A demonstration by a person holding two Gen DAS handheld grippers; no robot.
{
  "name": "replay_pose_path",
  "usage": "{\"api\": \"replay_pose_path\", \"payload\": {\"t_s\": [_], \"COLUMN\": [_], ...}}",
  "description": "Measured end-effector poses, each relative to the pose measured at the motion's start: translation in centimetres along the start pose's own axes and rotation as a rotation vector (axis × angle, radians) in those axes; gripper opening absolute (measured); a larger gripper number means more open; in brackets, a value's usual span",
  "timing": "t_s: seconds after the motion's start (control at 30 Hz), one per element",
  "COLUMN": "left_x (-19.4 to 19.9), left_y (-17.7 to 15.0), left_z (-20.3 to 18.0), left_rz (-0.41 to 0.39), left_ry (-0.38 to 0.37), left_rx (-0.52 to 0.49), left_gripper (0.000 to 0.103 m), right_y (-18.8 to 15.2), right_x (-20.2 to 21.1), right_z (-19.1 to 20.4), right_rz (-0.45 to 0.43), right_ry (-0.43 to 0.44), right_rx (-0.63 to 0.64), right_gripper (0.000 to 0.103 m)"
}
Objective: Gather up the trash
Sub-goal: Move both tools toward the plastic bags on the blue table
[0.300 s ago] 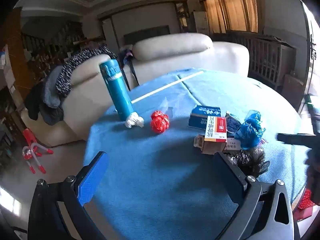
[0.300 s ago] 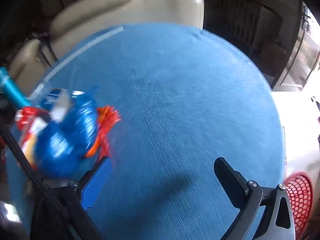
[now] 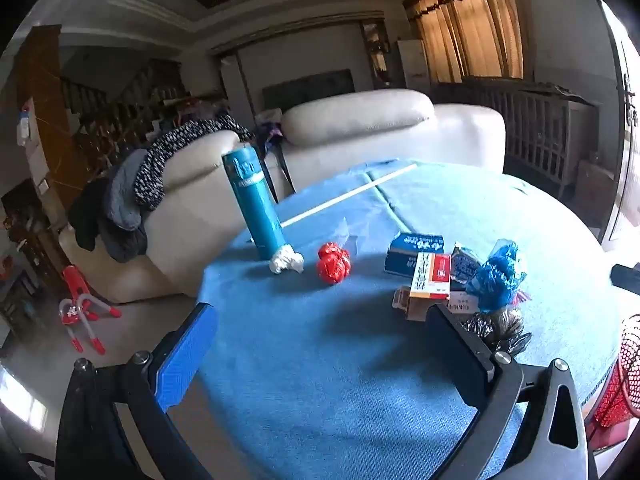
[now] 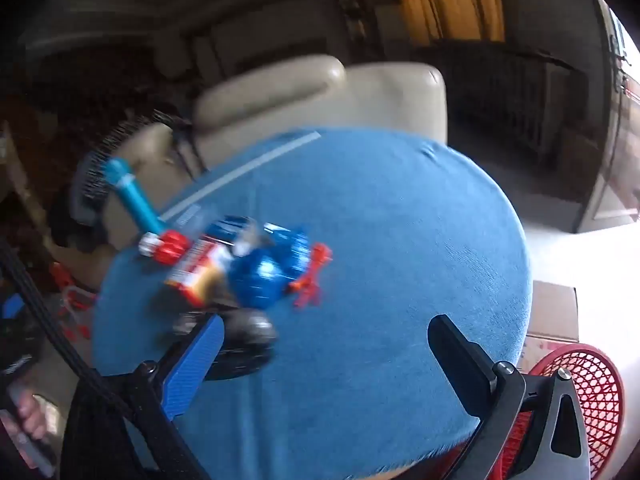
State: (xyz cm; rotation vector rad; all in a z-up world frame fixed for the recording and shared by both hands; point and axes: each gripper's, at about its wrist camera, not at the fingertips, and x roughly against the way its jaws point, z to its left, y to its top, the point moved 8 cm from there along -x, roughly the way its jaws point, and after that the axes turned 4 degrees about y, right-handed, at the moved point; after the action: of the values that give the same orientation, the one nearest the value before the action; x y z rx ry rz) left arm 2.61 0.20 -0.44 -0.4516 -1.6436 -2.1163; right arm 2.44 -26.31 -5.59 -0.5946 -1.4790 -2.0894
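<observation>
Trash lies on a round table with a blue cloth [image 3: 320, 360]: a white paper wad [image 3: 286, 262], a red crumpled wrapper [image 3: 333, 267], a blue box [image 3: 414, 248], a red and white box [image 3: 432, 276], a blue plastic bag [image 3: 496, 276] and a black bag [image 3: 496, 326]. My left gripper [image 3: 320, 356] is open and empty above the cloth, short of the pile. My right gripper [image 4: 326, 364] is open and empty; the blurred pile, with the blue bag [image 4: 268, 276] and black bag [image 4: 250, 330], lies by its left finger. A red mesh basket [image 4: 576, 400] stands below the table's right edge.
A tall teal bottle [image 3: 254, 206] stands upright behind the paper wad. Cream sofas [image 3: 360, 132] with clothes draped on them stand behind the table. A red toy [image 3: 80, 312] lies on the floor at left. A cardboard box [image 4: 554, 312] sits beside the basket.
The right wrist view has pulled back and up: the whole table and the basket now show, and the pile sits farther off. The left gripper has hardly moved.
</observation>
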Motion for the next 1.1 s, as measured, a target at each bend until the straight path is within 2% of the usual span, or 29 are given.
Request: {"api": "replay_pose_path", "payload": {"t_s": [0.1,0.23,0.37,0.5,1.1], "left_x": [1.0,1.8,1.8,1.6,0.4], "left_y": [0.3,0.4,0.2,0.0,-0.8], "left_z": [0.3,1.1,1.2,1.0,0.8], "left_rz": [-0.016,-0.027,-0.021,-0.009,0.021], "left_ry": [0.011,0.014,0.019,0.012,0.004], "left_rx": [0.002,0.018,0.025,0.029,0.035], "left_gripper": [0.103,0.103,0.103,0.103,0.103], "right_y": [0.0,0.0,-0.2,-0.5,-0.4], "right_x": [2.8,4.6,6.1,6.4,5.7], "right_z": [1.7,4.0,5.4,5.9,6.9], "right_rz": [-0.053,-0.099,-0.116,-0.128,-0.117], "right_ry": [0.008,-0.001,-0.011,-0.020,0.012], "right_rx": [0.024,0.076,0.106,0.143,0.137], "right_gripper": [0.103,0.103,0.103,0.103,0.103]}}
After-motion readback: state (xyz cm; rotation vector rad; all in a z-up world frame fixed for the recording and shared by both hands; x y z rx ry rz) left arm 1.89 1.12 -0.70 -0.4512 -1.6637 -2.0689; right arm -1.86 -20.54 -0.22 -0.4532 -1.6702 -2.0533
